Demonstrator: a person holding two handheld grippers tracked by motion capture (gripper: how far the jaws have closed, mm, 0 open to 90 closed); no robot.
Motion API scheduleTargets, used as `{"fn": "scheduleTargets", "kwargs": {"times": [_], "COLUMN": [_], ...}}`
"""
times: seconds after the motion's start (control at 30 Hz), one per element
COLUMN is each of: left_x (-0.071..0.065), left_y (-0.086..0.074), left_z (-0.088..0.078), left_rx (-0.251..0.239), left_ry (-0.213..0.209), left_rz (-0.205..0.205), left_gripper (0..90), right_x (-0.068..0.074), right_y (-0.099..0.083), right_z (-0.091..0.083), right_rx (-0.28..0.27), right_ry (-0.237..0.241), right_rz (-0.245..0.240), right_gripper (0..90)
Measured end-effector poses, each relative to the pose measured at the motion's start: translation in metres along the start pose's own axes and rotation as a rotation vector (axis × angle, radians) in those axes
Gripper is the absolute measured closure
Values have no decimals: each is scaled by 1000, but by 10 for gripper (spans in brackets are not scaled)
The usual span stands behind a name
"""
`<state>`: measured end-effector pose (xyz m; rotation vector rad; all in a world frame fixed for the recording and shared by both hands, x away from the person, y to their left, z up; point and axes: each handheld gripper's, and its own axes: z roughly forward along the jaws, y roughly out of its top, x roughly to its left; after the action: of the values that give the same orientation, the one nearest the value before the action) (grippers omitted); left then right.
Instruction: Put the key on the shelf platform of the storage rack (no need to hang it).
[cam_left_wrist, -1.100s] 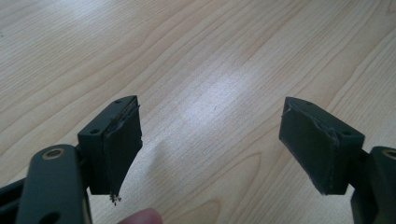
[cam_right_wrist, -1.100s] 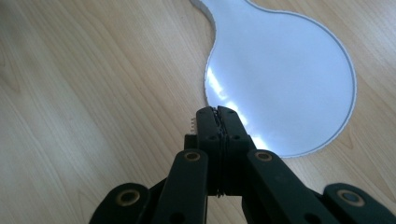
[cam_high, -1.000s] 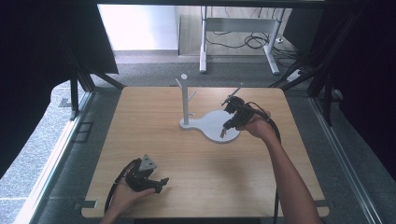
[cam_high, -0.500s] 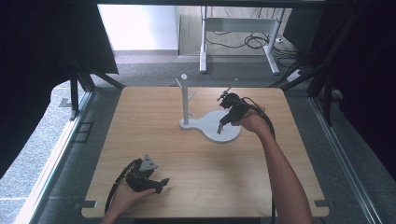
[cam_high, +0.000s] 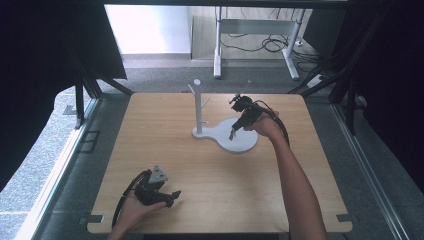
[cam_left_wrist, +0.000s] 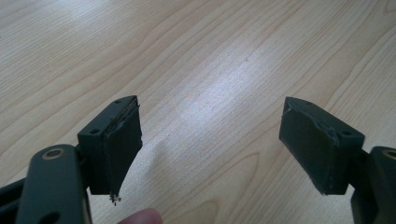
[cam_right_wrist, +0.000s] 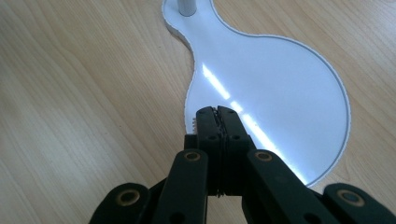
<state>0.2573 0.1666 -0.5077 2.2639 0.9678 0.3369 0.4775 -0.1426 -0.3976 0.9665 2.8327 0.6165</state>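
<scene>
The white stand (cam_high: 227, 135) sits on the wooden table (cam_high: 165, 150), a bit past the middle and toward the right side. It has a flat base in the shape of a pear and a thin upright post (cam_high: 198, 107) with small pegs at the narrow end of the base. The right gripper (cam_high: 233, 133) hangs just above the wide part of the base; in the right gripper view its jaws are pressed fully together with nothing between them, and the tips point down at the left edge of the base (cam_right_wrist: 261, 93). The left gripper (cam_high: 172, 196) rests near the front left of the table, well apart from the stand, with its jaws wide open and empty above bare wood. I judge the stand to be rigid plastic, rather light, with a glossy and probably slippery surface. The base is thin and lies flat, so its rim gives little to pinch. The post seems the better place to take hold, low down so the stand does not tip.
</scene>
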Motion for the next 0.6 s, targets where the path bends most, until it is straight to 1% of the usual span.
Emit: {"fn": "scheduleTargets", "kwargs": {"times": [0.03,0.2,0.33,0.5,0.6], "left_x": [0,0,0,0,0], "left_y": [0,0,0,-1,-1], "left_z": [0,1,1,1,1], "left_rx": [0,4,8,7,11], "left_ry": [1,-2,-6,-3,-6], "left_rz": [0,-1,-2,-8,-11], "left_gripper": [213,213,213,213,212], "right_x": [-2,-6,-12,-17,-18], "right_y": [1,2,3,3,3], "right_z": [2,9,13,19,23], "right_rx": [-1,13,-5,2,-1], "right_ry": [0,-3,-1,-5,-5], "right_rz": [12,21,35,54,57], "right_gripper": [894,894,894,894,894]}}
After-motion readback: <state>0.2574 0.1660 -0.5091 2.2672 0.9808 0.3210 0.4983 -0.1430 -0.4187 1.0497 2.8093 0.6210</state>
